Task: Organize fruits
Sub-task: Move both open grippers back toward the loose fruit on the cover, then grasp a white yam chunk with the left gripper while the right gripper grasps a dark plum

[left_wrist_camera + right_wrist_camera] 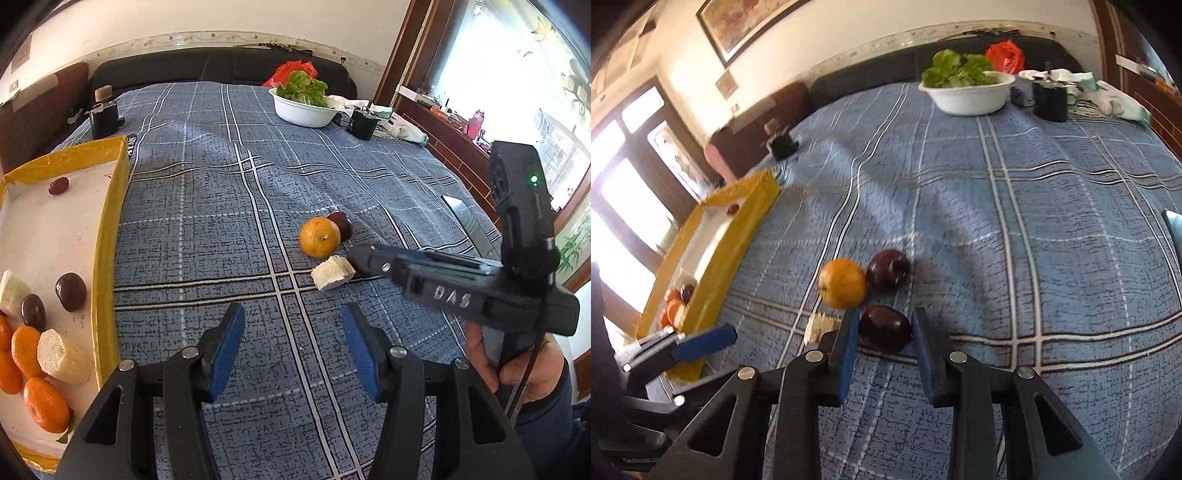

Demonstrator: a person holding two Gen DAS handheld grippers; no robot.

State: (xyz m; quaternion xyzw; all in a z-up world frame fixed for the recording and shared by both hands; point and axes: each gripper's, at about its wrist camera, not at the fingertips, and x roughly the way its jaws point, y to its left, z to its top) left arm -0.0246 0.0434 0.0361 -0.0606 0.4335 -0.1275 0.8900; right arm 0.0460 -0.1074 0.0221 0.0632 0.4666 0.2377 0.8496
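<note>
Mostly a bed (1034,206) under a blue checked cover fills both views. At the left edge of the left wrist view lies a yellow-rimmed tray (110,229) holding oranges, dark plums and pale cut chunks. A white bowl (967,98) of greens sits near the top. Right gripper (884,328): jaws closed on a dark plum (886,326), lower middle of its view. Just above lie an orange (842,282) and a second plum (888,269), touching. Left gripper (293,343): jaws open, nothing between them.
</note>
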